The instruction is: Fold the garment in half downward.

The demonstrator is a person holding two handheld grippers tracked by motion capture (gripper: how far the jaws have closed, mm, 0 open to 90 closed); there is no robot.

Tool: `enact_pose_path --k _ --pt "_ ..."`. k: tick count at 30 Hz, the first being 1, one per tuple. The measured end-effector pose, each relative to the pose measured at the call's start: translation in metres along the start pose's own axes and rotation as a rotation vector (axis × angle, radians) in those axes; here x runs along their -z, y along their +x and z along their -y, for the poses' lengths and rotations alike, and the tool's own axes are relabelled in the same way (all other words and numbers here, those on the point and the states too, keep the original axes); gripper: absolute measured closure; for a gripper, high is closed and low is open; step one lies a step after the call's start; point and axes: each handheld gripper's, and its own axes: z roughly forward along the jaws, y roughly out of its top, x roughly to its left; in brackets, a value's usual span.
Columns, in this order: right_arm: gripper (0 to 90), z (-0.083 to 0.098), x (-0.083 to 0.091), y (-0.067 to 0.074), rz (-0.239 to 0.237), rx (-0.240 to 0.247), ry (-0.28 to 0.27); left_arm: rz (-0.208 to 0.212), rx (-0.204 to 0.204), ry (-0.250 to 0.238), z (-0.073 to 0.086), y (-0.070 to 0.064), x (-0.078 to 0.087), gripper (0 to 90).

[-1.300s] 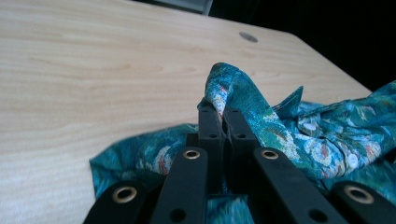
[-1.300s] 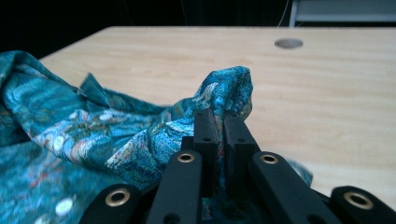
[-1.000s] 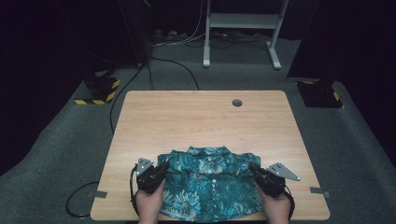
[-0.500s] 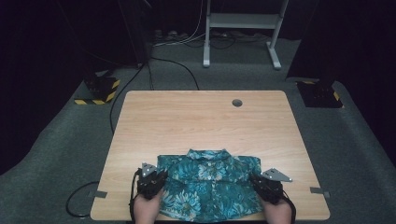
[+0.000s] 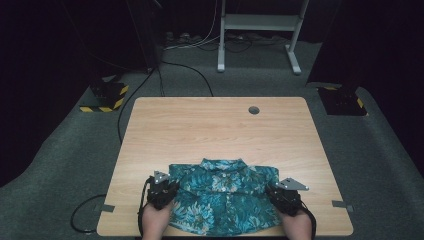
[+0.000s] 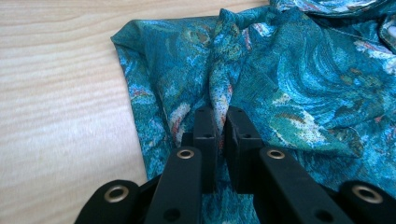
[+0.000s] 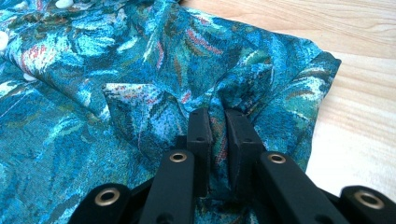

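Teal floral shirt (image 5: 223, 195) spread flat at lower centre of high view, on near edge of table (image 5: 220, 130). Left gripper (image 5: 162, 192) at lower left on shirt's side, right gripper (image 5: 285, 196) at lower right. Gripper views add detail: ridge of fabric pinched between each pair of jaws, nearly closed, cloth puckered ahead; white buttons (image 7: 64, 3) upper left in right gripper view.

Shirt (image 5: 222, 197) on table's (image 5: 210, 130) near edge, hand-held grippers flanking it
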Motion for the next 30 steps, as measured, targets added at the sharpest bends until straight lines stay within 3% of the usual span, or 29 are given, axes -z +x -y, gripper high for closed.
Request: enact_pose_path --k 4,14,22,28,30 --pt "80.8 -0.006 -0.007 -0.004 0.004 0.002 -0.005 0.009 0.015 -0.004 -0.007 0.006 -0.007 83.6" --pt "80.0 -0.03 -0.031 -0.022 0.001 -0.002 0.01 -0.01 0.006 -0.006 -0.038 0.016 -0.034 82.5" --pt "79.6 -0.049 -0.05 -0.04 0.016 -0.003 0.017 -0.001 0.031 0.006 -0.064 0.023 -0.057 81.8" --pt "79.3 -0.058 -0.06 -0.052 0.014 -0.016 0.009 0.001 0.036 0.0 -0.068 0.022 -0.061 80.6" --pt "76.7 -0.059 -0.06 -0.052 0.013 -0.018 0.013 0.014 0.033 0.001 -0.068 0.02 -0.061 74.2"
